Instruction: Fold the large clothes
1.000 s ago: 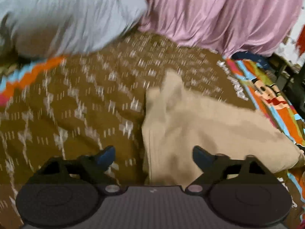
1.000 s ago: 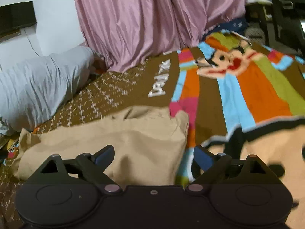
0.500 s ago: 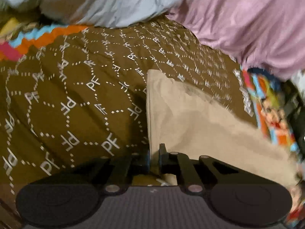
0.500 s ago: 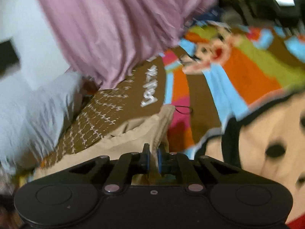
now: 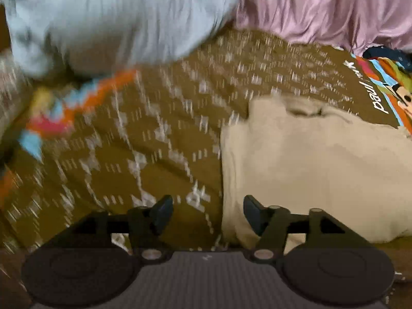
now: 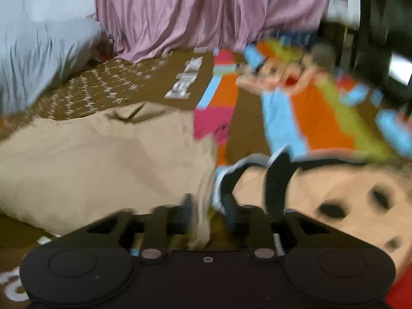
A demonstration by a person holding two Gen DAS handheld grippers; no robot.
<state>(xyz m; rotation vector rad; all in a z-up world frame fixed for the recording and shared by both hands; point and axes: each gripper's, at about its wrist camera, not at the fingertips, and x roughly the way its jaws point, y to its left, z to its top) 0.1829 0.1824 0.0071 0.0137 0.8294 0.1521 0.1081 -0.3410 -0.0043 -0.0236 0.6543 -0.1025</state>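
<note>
A beige garment [image 5: 309,159] lies folded on the patterned bed cover; it also shows in the right wrist view [image 6: 97,154]. My left gripper [image 5: 206,213] is open and empty at the garment's left near corner, with the cloth edge between the fingers' line. My right gripper [image 6: 207,213] is open at the garment's right near corner, and the cloth edge hangs between its fingers. Both views are blurred by motion.
A brown patterned bed cover [image 5: 128,154] with bright cartoon stripes [image 6: 309,118] lies under the garment. A grey pillow [image 5: 116,20] sits at the back left. A pink curtain [image 6: 206,10] hangs behind the bed. Dark furniture [image 6: 373,25] stands at the far right.
Both grippers were open a second ago, shut on the garment's near edge half a second ago, and have now opened again. The garment lies flatter and more compact.
</note>
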